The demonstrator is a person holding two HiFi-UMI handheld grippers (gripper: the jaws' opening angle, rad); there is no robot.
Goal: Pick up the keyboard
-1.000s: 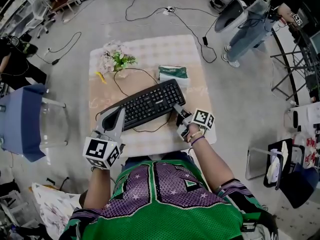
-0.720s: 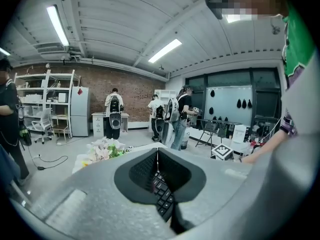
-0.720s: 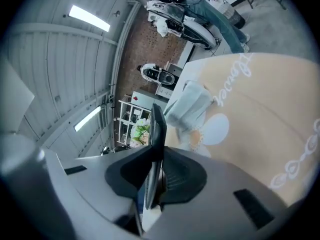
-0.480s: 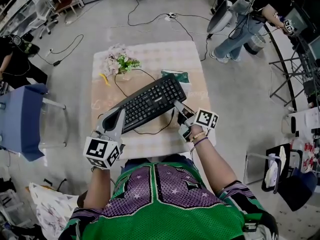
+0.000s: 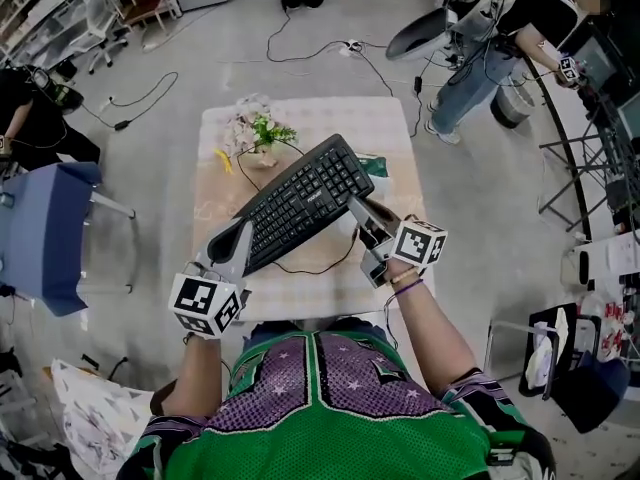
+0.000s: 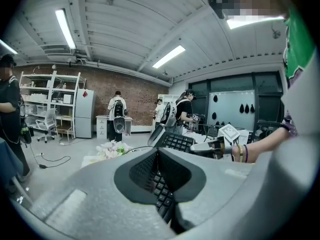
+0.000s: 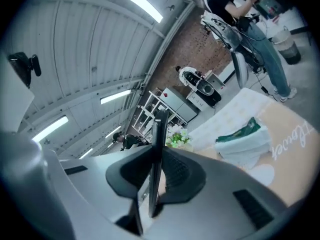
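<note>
1. Table (image 5: pixel 330 118), checked cloth on top, lies below and ahead of both grippers.
2. Blue chair (image 5: pixel 45 233) is on the floor, well out to the left of the left gripper (image 5: pixel 238 236).
3. Keyboard (image 5: pixel 300 198), black, spans from one gripper to the other. It is off the table and tilted, with the end at the right gripper (image 5: pixel 355 206) further from the person.
4. Left gripper is clamped hard on the keyboard's near left end. In the left gripper view the jaws (image 6: pixel 157 151) are pressed together over the key rows (image 6: pixel 160 189), and the rest of the keyboard runs away ahead of them.
5. Right gripper is gripping the keyboard's right end. In the right gripper view the keyboard (image 7: pixel 160 129) stands edge-on between the jaws (image 7: pixel 159 156). These jaws have just been closing and both pads are on it.
6. Flowers (image 5: pixel 255 128), white with green leaves, stand on the table beyond the left gripper, past the keyboard's far edge. They also show ahead of the right gripper (image 7: pixel 177 136).
7. Green and white tissue pack (image 5: pixel 375 165) lies on the table just ahead of the right gripper, partly under the keyboard's far end. It is seen clearly to the right of those jaws (image 7: pixel 245 139).
8. Black cable (image 5: pixel 310 266) loops on the table between the two grippers, under the raised keyboard.
</note>
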